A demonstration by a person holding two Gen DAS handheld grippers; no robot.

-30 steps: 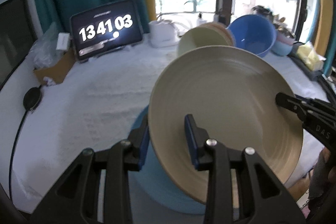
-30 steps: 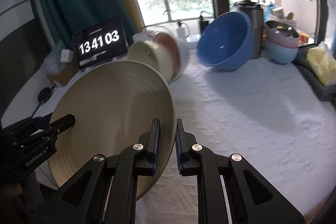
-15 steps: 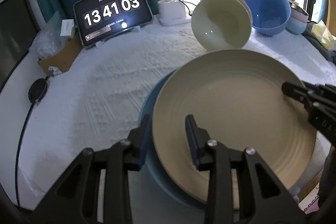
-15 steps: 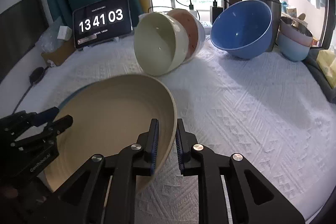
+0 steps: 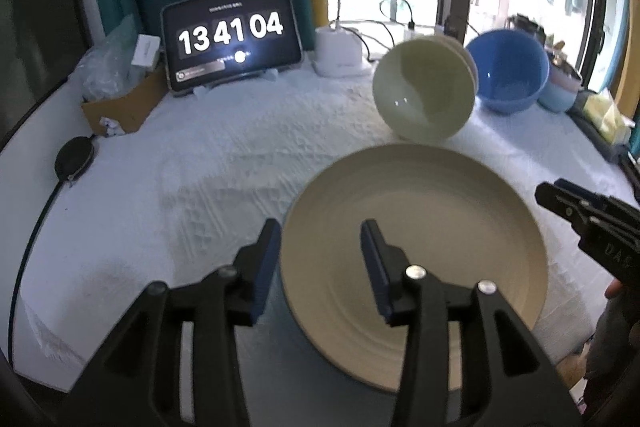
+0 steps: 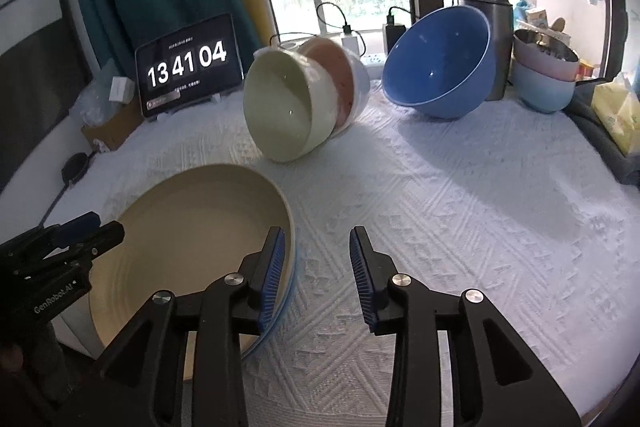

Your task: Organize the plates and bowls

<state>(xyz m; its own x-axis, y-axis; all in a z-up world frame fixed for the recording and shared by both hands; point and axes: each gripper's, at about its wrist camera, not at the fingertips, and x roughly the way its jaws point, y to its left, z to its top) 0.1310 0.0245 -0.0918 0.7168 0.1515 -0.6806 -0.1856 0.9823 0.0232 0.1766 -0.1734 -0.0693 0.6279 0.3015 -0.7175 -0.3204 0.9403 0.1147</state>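
A beige plate lies flat on a blue plate, of which only a thin edge shows. My left gripper straddles the beige plate's left rim; its jaws are opening and the pads stand off the rim. At the plate's right rim my right gripper is opening too, and its pads press on nothing. Each gripper appears in the other's view: the right gripper and the left gripper. Behind lie tilted nested bowls, cream in front, and a large blue bowl.
A tablet clock stands at the back left beside a cardboard box. A black disc on a cable lies at the left edge. Stacked pink and pale blue bowls, a dark flask and a yellow packet fill the back right.
The beige plate went from steeply tilted to lying flat on the blue plate. Both grippers, which were shut on its rim, have spread their jaws.
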